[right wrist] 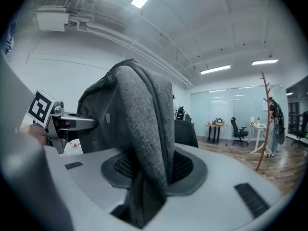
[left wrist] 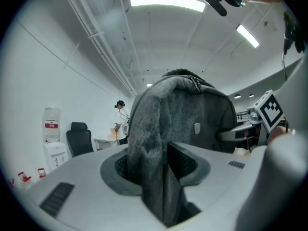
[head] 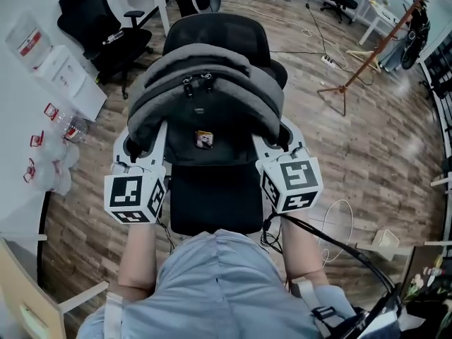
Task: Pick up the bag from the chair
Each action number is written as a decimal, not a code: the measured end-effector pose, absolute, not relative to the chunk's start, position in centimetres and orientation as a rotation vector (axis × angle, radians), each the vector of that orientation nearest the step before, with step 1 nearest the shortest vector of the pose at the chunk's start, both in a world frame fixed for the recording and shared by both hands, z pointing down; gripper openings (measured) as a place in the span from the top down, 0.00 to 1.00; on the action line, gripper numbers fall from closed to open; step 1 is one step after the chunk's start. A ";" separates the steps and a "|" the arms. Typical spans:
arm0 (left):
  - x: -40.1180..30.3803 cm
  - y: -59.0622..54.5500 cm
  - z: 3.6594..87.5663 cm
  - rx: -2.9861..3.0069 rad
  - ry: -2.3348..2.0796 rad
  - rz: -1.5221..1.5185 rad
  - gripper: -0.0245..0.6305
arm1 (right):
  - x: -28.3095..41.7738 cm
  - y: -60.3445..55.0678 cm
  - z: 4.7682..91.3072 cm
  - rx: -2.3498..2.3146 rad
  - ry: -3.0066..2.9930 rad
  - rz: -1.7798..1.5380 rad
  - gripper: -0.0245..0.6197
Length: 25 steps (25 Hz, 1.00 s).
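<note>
A grey and black backpack hangs in front of a black office chair, above its seat. My left gripper is shut on the bag's left side, with grey fabric pinched between the jaws in the left gripper view. My right gripper is shut on the bag's right side, and its own view shows the grey fabric clamped between the jaws. Each gripper view shows the other gripper across the bag.
Another black office chair stands at the back left beside a white water dispenser. A wooden coat stand rises at the right. Cables trail over the wood floor. A person stands far off by a desk.
</note>
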State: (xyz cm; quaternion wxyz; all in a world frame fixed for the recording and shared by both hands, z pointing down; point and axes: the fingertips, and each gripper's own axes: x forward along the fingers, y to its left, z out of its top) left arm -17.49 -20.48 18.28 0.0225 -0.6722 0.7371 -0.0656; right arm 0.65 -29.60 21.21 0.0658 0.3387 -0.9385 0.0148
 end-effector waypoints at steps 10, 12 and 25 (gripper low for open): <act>-16.8 -20.2 17.8 -2.082 2.280 -0.212 0.72 | 1.3 -29.1 21.0 1.041 -2.822 0.024 0.77; -16.5 -20.2 17.9 -2.085 2.277 -0.212 0.72 | 1.6 -29.0 21.1 1.047 -2.821 0.022 0.77; -15.8 -20.5 16.7 -2.083 2.250 -0.198 0.72 | 2.4 -29.2 20.0 1.070 -2.831 0.006 0.77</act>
